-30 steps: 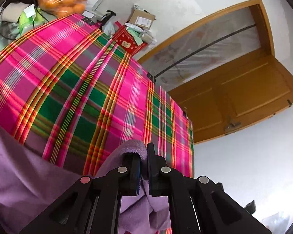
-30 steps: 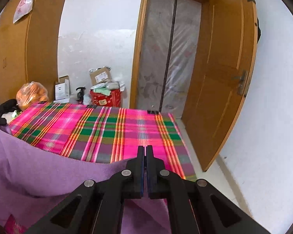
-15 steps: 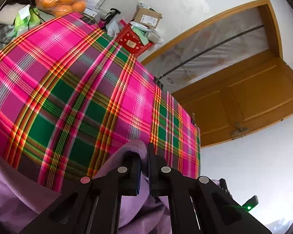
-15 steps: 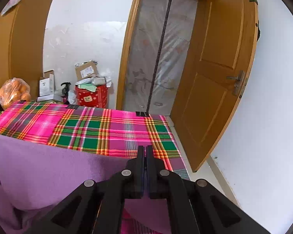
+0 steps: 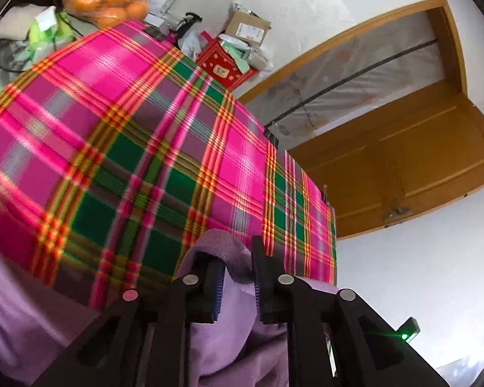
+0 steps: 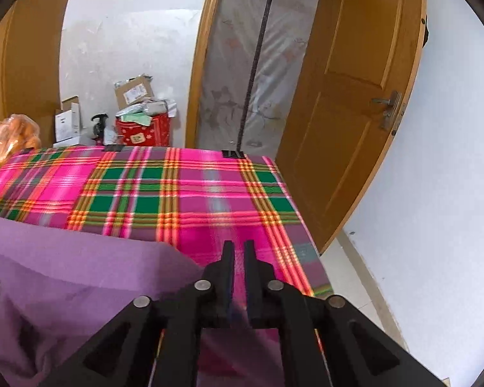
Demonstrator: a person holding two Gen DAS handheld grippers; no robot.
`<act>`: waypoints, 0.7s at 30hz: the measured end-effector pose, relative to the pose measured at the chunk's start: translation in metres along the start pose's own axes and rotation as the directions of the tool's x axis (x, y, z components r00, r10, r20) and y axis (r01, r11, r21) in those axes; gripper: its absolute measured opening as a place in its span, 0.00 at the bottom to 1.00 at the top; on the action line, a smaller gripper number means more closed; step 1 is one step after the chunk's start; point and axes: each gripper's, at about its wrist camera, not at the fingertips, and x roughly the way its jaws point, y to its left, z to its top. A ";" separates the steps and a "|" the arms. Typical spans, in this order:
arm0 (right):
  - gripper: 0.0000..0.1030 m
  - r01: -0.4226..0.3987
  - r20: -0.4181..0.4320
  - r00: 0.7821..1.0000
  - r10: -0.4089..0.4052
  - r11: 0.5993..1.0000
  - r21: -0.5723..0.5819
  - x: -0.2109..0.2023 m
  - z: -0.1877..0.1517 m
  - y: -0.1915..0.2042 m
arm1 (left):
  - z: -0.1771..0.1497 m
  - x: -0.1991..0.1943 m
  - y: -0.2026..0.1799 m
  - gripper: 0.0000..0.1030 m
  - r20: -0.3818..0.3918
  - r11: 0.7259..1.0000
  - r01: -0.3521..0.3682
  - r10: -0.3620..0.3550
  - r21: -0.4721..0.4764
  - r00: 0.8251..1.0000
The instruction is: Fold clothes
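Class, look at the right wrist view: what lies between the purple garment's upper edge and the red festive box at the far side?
Only the plaid tablecloth lies between the purple garment and the red box; that stretch is otherwise bare in the right wrist view.

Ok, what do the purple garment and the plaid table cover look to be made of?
The purple garment looks like soft fleece or terry: its bunched edge between the left gripper jaws shows a fuzzy, matte nap. The plaid cover seems a thin woven cloth with a slight sheen, lying smooth and flat; the exact fibre cannot be told.
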 end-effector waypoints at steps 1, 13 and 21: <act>0.14 -0.020 0.004 1.000 0.020 1.000 0.002 -0.007 -0.003 0.002 | -0.001 -0.005 0.003 0.17 0.003 1.000 0.002 -0.002 -0.001 1.000; 0.37 -0.407 0.013 0.911 0.413 0.901 -0.149 -0.094 -0.039 0.094 | -0.025 -0.089 0.074 0.23 0.065 0.995 -0.050 0.056 -0.088 0.996; 0.54 -0.641 -0.104 0.767 0.633 0.752 -0.155 -0.102 -0.077 0.156 | -0.063 -0.137 0.135 0.23 0.080 0.981 -0.134 0.146 -0.142 0.986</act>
